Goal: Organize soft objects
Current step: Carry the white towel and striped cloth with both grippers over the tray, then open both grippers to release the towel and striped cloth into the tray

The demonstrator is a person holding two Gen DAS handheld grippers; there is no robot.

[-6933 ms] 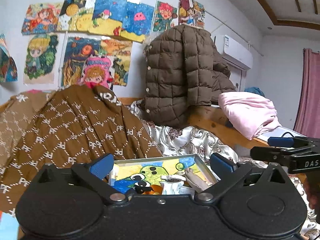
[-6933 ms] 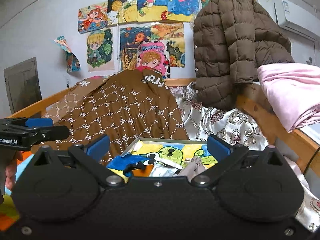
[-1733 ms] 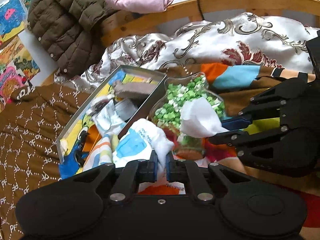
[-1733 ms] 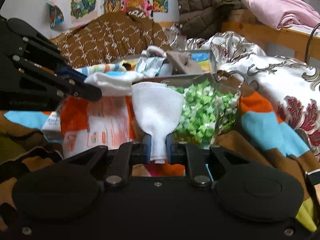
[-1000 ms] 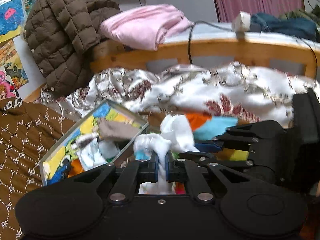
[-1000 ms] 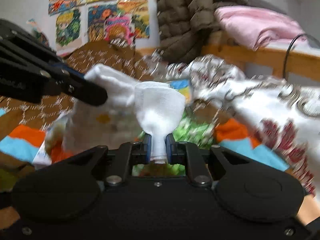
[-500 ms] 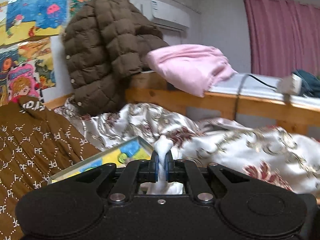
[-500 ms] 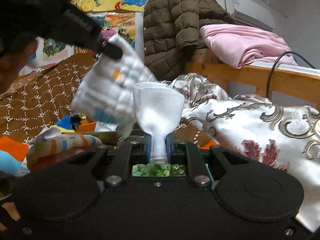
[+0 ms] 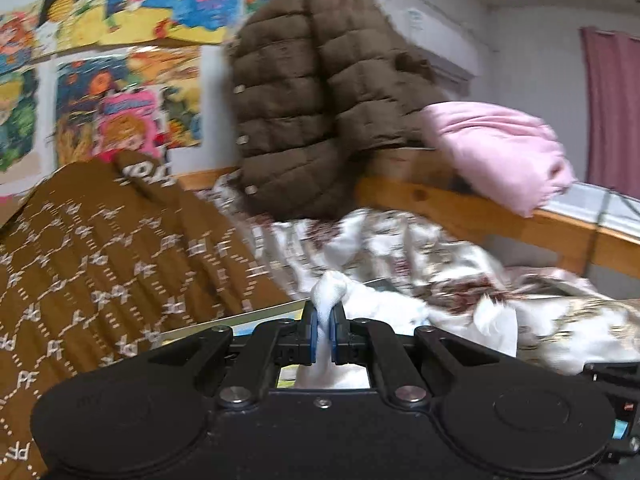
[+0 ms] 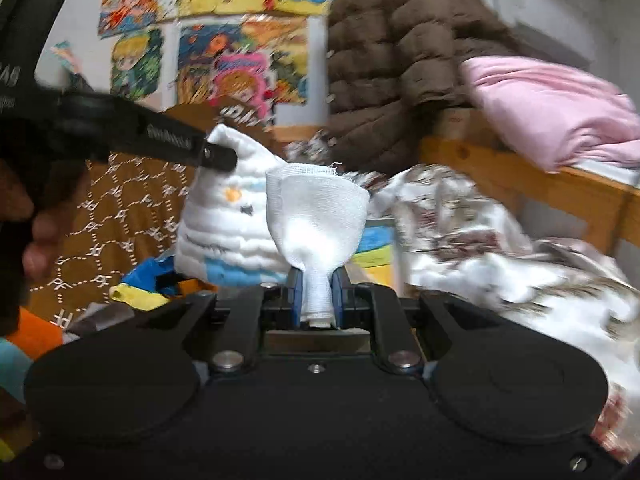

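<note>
Both grippers carry cloth above the tray.
Left gripper (image 9: 324, 330) pinches the printed white cloth (image 10: 228, 216); right gripper (image 10: 316, 300) clamps its gauzy end (image 10: 318, 216), tray (image 10: 378, 254) just beyond.

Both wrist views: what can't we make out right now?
- Left wrist: white cloth below the left gripper, hidden by the gripper body.
- Left wrist: floral quilt pattern, motion-blurred.
- Right wrist: tray contents, behind the gauze piece and right gripper.
</note>
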